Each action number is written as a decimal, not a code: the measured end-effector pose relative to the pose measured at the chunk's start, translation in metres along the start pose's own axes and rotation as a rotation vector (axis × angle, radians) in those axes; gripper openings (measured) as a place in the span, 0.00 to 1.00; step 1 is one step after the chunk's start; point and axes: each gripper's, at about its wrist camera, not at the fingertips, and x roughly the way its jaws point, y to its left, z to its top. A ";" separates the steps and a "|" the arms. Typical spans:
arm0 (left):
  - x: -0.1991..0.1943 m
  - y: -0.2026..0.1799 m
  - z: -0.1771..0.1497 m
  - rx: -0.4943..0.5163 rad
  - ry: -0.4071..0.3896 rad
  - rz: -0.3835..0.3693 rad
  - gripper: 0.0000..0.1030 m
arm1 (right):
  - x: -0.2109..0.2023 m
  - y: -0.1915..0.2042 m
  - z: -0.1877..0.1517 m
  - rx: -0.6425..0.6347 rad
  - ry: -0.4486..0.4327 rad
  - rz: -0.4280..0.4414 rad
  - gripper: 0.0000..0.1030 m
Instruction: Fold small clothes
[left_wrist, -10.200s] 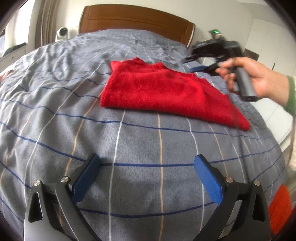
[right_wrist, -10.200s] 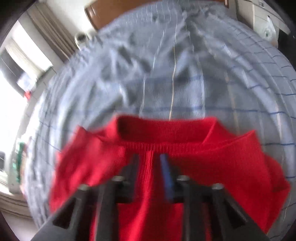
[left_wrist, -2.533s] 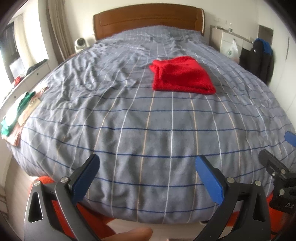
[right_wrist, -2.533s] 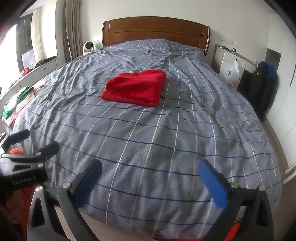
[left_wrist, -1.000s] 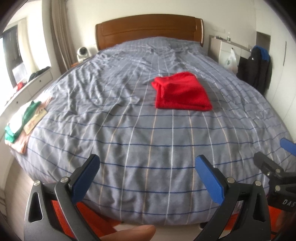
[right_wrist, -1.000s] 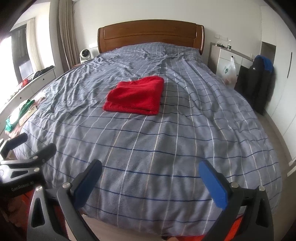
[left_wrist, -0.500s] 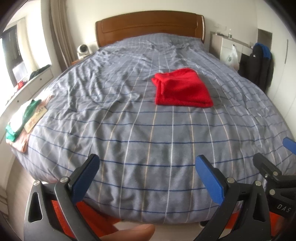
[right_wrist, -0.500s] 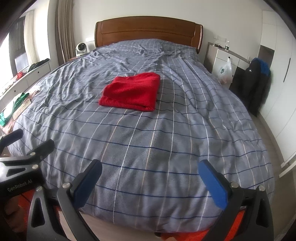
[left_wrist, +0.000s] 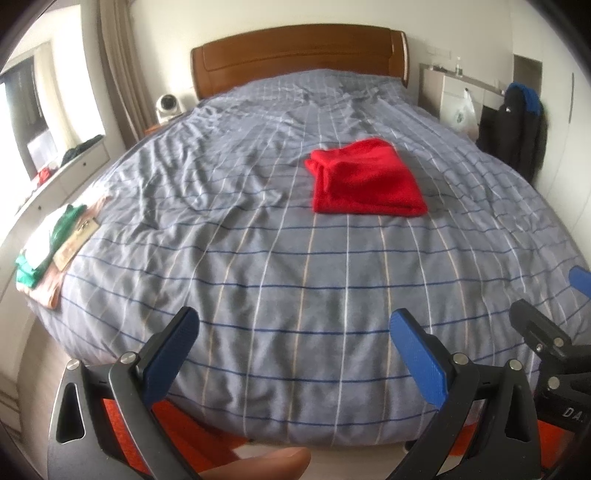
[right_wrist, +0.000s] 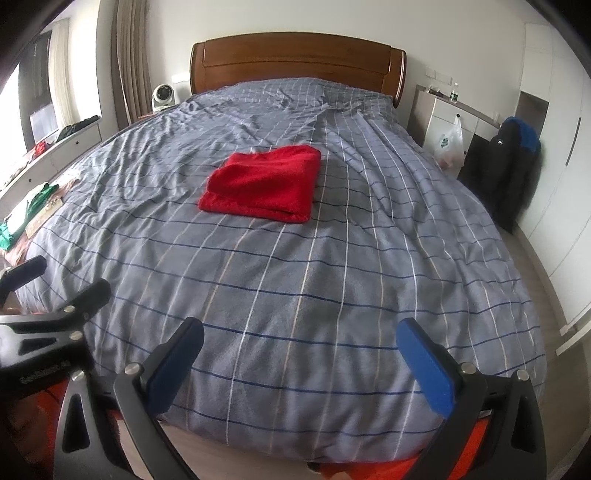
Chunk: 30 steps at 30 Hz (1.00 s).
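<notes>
Since ten seconds ago both grippers have backed away from the red garment (left_wrist: 365, 179) to the foot of the bed; over the last half second the views barely change. The garment, then half spread with the right gripper on it, now lies folded into a compact rectangle on the grey checked bedcover (left_wrist: 258, 258), toward the middle of the bed and well apart from both tools.

The left gripper (left_wrist: 295, 354) hangs over the foot edge, jaws spread wide, holding nothing. The right gripper (right_wrist: 301, 360) stands just beside it in the same state, wide apart and empty.

A broad stretch of bare cover lies between tools and garment. The wooden headboard (right_wrist: 297, 61) closes the far edge. At the left edge of the cover sits a small pile of green and pale clothes (left_wrist: 44, 243). A dark jacket (right_wrist: 513, 166) hangs by the right wall, with a plastic bag (right_wrist: 450, 142) near it.
</notes>
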 end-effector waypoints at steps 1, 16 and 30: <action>-0.002 0.000 0.001 0.000 -0.005 -0.005 1.00 | -0.002 0.000 0.001 0.002 -0.008 0.009 0.99; -0.028 0.007 0.013 -0.005 -0.043 -0.019 1.00 | -0.028 -0.002 0.013 -0.003 -0.051 0.040 0.99; -0.032 0.000 0.014 0.013 -0.022 -0.030 1.00 | -0.028 0.003 0.012 -0.015 -0.049 0.021 1.00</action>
